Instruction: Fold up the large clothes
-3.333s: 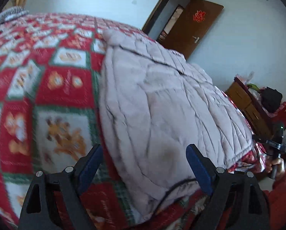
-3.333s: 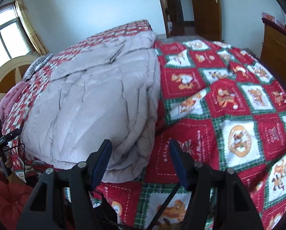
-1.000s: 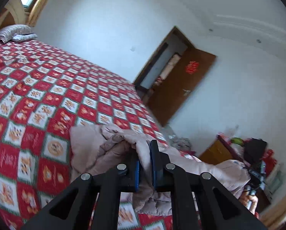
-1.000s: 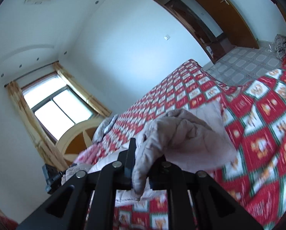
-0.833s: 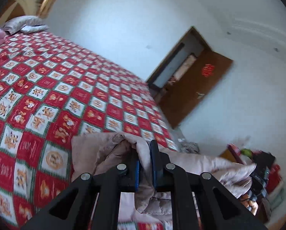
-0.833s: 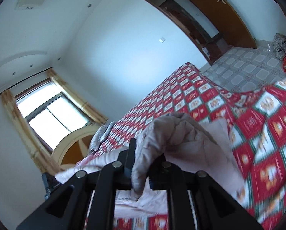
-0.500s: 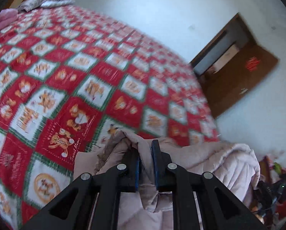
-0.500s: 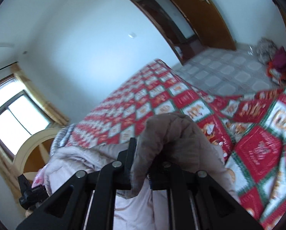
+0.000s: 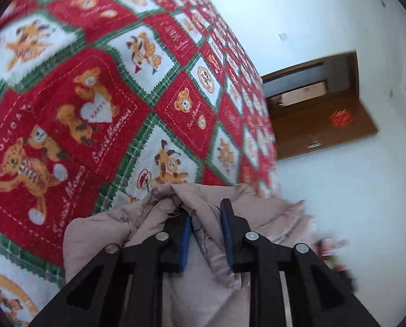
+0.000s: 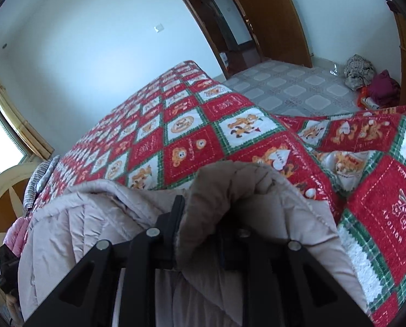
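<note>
Padded coat (image 9: 211,234): beige, lower centre of both views, lying on your red bedspread (image 9: 75,103).
Left claw (image 9: 206,235): opening, fold between pads, left pad touching.
Right claw (image 10: 200,234): opening, hem draped over it; contact unclear.
Release: let both corners drop level, then withdraw straight back.
Room: bed lies bare toward the upper frame; its edge falls off at right.

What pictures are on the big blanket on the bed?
The quilted bedspread has red and white squares with teddy bears and green plaid borders. The left wrist view shows it best.
</note>
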{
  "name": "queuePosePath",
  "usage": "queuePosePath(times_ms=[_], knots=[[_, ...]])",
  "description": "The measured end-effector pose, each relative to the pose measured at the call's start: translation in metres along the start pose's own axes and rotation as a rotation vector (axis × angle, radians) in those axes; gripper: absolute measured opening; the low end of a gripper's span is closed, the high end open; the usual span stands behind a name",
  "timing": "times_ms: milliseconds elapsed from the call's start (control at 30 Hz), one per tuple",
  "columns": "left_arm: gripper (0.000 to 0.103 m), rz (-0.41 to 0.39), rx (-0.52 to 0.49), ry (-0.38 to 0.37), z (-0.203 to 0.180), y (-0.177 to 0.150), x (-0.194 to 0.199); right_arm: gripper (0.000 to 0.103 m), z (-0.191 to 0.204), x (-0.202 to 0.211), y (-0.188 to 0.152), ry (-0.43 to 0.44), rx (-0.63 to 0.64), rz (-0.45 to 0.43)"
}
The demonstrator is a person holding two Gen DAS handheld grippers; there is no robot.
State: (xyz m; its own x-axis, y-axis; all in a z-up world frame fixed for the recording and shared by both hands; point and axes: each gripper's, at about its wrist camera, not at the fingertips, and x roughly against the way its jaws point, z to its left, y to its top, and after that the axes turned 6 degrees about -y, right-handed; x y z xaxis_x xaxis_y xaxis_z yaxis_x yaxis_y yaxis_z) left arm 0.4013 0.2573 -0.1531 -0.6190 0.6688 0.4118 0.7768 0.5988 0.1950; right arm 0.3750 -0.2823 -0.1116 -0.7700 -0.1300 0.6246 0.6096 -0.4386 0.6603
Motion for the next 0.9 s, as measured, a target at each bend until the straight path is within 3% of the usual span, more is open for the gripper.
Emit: queuePosePath(times_ms=[67,133,200,267,300,367,400,433,500,600,667,733,767,833,900], knots=[[0.03,-0.018,0.005,-0.039,-0.01,0.007,0.024,0.024,-0.002,-0.005,0.001,0.022,-0.018,0.003],[0.041,-0.051,-0.032,-0.05,-0.028,0.011,0.048,0.026,-0.002,-0.005,0.001,0.037,-0.027,0.003],[0.088,-0.195,-0.096,0.042,-0.052,0.012,0.088,0.028,0.002,-0.011,0.002,0.043,-0.024,0.007],[0.092,-0.32,-0.132,0.049,-0.069,0.012,0.124,0.032,0.001,-0.009,0.004,0.063,-0.024,0.02],[0.092,-0.341,-0.142,0.046,-0.076,0.013,0.135,0.037,0.0,-0.007,0.006,0.082,-0.035,0.033],[0.092,-0.311,-0.19,0.089,-0.096,0.009,0.14,0.049,0.0,0.009,0.012,0.123,-0.05,0.045],[0.092,-0.283,-0.234,0.132,-0.105,0.005,0.134,0.064,0.001,0.02,0.014,0.136,-0.048,0.027],[0.092,-0.257,-0.297,0.184,-0.116,-0.002,0.126,0.079,0.003,0.036,0.016,0.142,-0.042,-0.014],[0.092,-0.212,-0.445,0.263,-0.135,-0.031,0.103,0.093,0.016,0.082,0.018,0.105,0.014,-0.153],[0.092,-0.146,-0.565,0.256,-0.144,-0.067,0.062,0.099,0.049,0.136,0.007,0.033,0.175,-0.319],[0.092,-0.104,-0.617,0.27,-0.151,-0.091,0.023,0.087,0.078,0.141,-0.004,0.032,0.315,-0.288],[0.092,-0.08,-0.649,0.303,-0.154,-0.104,-0.008,0.018,0.11,0.121,-0.014,0.018,0.415,-0.183],[0.092,-0.08,-0.667,0.31,-0.157,-0.112,-0.025,0.01,0.119,0.11,-0.018,0.027,0.421,-0.149],[0.092,-0.092,-0.708,0.341,-0.163,-0.124,-0.049,0.011,0.136,0.082,-0.027,0.07,0.424,-0.085],[0.092,-0.089,-0.766,0.397,-0.165,-0.135,-0.072,0.011,0.154,0.05,-0.041,0.037,0.438,-0.046]])
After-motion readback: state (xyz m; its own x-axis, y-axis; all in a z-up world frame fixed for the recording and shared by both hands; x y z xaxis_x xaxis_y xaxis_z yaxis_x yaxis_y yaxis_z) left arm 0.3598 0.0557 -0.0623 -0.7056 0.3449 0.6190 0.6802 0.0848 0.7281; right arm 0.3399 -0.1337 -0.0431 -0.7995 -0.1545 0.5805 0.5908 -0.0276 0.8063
